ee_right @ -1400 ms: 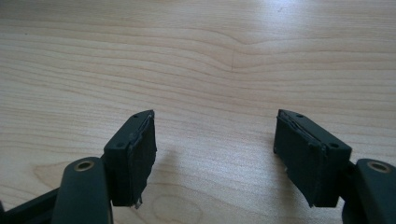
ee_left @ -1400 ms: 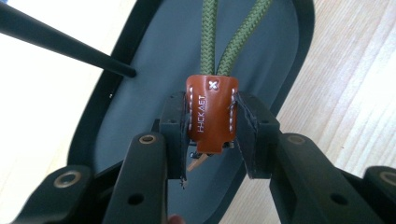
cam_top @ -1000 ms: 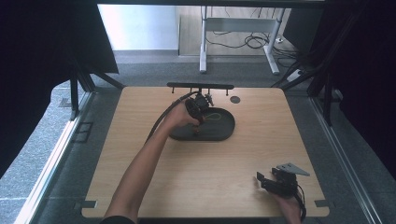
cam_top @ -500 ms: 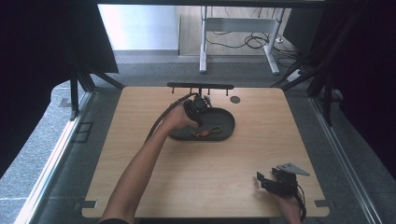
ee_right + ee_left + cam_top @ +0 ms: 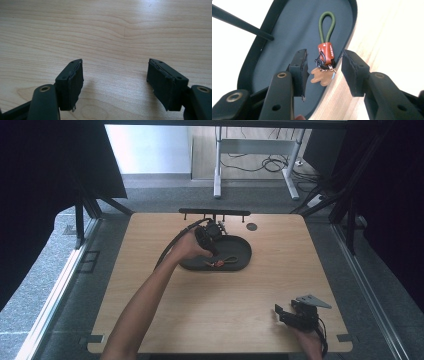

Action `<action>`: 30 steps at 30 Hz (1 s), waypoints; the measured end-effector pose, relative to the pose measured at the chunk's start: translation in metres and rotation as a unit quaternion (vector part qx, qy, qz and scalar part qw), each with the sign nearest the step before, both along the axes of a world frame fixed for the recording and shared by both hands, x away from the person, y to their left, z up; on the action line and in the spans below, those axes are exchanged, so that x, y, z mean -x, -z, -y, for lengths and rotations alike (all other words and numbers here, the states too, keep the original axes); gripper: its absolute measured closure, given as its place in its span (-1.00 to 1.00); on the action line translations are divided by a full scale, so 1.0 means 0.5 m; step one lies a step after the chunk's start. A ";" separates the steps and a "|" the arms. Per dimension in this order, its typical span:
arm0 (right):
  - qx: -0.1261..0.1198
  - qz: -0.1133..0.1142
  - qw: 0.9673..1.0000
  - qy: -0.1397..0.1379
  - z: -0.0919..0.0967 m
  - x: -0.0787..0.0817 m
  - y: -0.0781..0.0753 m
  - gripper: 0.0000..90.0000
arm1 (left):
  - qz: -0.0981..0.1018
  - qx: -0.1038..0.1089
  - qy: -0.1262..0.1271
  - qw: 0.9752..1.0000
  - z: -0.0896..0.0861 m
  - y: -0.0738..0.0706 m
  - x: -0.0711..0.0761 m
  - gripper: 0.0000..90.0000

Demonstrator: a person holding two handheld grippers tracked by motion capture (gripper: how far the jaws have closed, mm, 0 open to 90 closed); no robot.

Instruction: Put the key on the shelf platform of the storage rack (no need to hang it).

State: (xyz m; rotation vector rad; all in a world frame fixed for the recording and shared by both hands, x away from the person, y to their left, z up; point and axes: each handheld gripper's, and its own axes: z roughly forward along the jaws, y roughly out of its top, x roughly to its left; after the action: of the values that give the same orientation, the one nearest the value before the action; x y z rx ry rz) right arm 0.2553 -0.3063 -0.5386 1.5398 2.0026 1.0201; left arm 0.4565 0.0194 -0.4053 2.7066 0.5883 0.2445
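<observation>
Keychain with green cord loop, orange leather tab and tan charm (image 5: 325, 58) lies in the dark oval tray (image 5: 242, 261), toward its 6 o'clock rim. Left gripper (image 5: 324, 72) hovers wide-open astride it; descend squarely, pinching the tab. Right gripper (image 5: 292, 312) rests wide-open at the wooden table's (image 5: 150, 235) 5 o'clock.

Matt dark tray (image 5: 287, 30), wood-grain table (image 5: 105, 30), perhaps leather keyring (image 5: 325, 51)

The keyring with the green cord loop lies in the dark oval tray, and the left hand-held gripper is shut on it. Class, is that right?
Not quite. The keyring does lie in the dark oval tray, but the left hand-held gripper is open: in the left gripper view its jaws stand apart on either side of the keyring, touching nothing.
</observation>
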 end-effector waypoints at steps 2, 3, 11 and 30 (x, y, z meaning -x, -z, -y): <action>-0.001 -0.002 1.000 0.002 0.000 0.000 -0.001 -0.34 | 0.003 0.005 0.003 1.000 -0.004 -0.006 0.009 0.21; -0.001 -0.002 1.000 0.002 0.000 0.000 -0.001 -0.34 | 0.004 0.008 0.005 1.000 -0.006 -0.009 0.013 0.21; -0.001 -0.001 1.000 0.006 0.005 0.000 -0.001 -0.34 | 0.007 0.032 0.005 0.999 -0.041 -0.026 0.055 0.19; 0.003 -0.001 1.000 0.005 0.000 0.001 0.000 -0.35 | 0.023 0.056 0.004 0.998 -0.117 -0.012 0.151 0.14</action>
State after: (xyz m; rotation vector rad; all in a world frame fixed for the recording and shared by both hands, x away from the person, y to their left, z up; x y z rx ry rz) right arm 0.2550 -0.3064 -0.5384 1.5478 1.9958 1.0086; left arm 0.3812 0.0777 -0.3992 2.5880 0.5612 0.2622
